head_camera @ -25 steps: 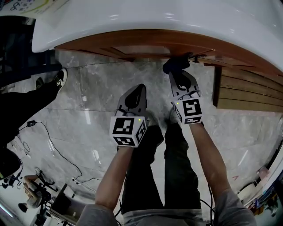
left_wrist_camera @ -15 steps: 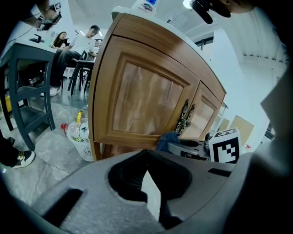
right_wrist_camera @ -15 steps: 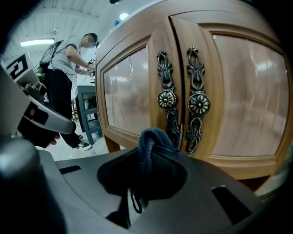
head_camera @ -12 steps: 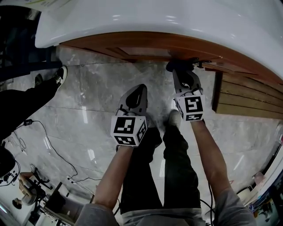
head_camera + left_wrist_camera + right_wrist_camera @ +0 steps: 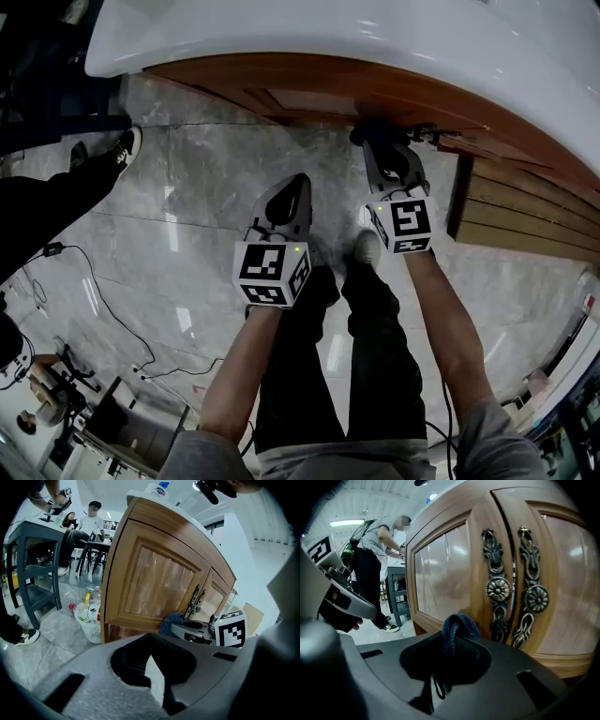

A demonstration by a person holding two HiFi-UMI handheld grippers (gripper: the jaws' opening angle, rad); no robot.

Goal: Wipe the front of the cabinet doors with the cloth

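Note:
The wooden cabinet doors [image 5: 319,94] run under a white countertop [image 5: 375,37]. My right gripper [image 5: 386,150] is shut on a dark blue cloth [image 5: 368,134], which is pressed up near the lower door frame. In the right gripper view the bunched cloth [image 5: 457,624] pokes out of my right gripper [image 5: 450,653], just left of two ornate metal handles [image 5: 499,590]. My left gripper [image 5: 289,199] hangs over the floor to the left, away from the doors, shut with nothing in it. The left gripper view shows the cloth [image 5: 171,622] against the left door [image 5: 154,588].
A slatted wooden panel [image 5: 525,202] stands right of the cabinet. A white basket with bottles [image 5: 89,616] sits at the cabinet's left corner. A grey table [image 5: 33,550] and seated people are further left. Another person's shoe [image 5: 127,155] and cables [image 5: 103,309] lie on the marble floor.
My right gripper with the cloth has edged a little closer to the cabinet door. The left gripper has hardly moved.

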